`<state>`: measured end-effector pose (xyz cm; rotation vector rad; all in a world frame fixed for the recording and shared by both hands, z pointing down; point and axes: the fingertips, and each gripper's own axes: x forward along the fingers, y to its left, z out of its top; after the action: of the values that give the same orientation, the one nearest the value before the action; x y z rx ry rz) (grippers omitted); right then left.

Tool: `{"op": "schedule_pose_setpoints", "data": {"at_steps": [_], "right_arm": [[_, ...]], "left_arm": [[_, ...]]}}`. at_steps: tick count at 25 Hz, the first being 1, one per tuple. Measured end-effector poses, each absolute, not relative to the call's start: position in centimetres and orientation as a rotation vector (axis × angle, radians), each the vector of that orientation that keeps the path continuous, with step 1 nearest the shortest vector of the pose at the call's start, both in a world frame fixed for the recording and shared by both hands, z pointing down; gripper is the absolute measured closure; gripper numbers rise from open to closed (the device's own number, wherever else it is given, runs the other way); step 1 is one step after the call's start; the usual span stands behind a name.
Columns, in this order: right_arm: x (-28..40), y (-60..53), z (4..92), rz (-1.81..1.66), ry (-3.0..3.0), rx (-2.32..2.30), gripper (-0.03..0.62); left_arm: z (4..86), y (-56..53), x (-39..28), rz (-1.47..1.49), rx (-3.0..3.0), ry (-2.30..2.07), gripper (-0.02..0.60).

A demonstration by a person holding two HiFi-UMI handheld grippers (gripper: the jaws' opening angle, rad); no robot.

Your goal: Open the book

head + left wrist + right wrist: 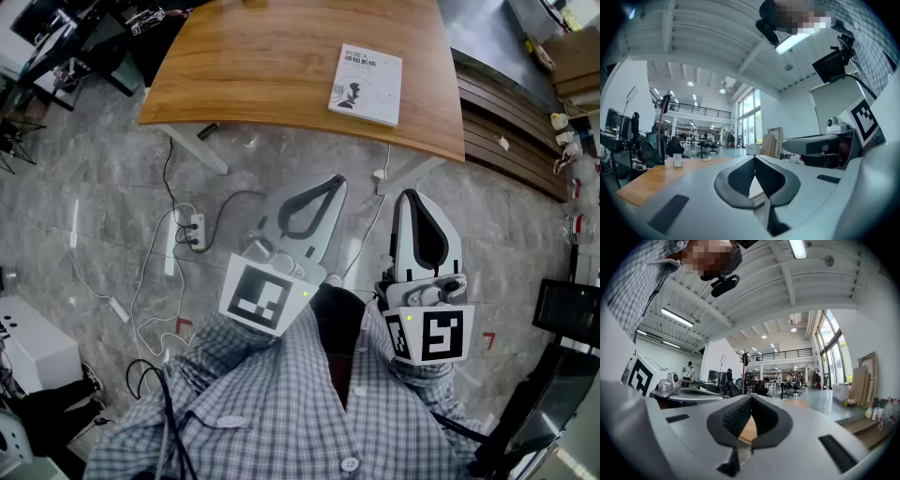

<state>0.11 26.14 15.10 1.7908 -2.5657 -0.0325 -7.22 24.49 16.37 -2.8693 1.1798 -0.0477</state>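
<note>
We see printed characters on the book (366,84) cover, too small for us to read. The left cube (258,298) and right cube (434,336) carry black-and-white square markers.

White book (366,84) — closed, flat on table (253,66)

Wooden bench (262,66) over a grey stone floor (84,206)
A white power strip (197,232) lies on the floor just below the bench's edge, among loose black and white cables (150,300); dark planks (511,141) are stacked along the bench's right side, a white box (33,342) far left
</note>
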Motion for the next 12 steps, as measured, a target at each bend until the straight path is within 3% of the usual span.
{"op": "schedule_pose_setpoints", "data": {"at_steps": [12], "right_arm": [[-0.2,25.71,15.34,-0.016,-2.566,1.797,0.574]], "left_arm": [[16.59,23.91,-7.49,-0.049,-2.869,1.167,0.572]]}}
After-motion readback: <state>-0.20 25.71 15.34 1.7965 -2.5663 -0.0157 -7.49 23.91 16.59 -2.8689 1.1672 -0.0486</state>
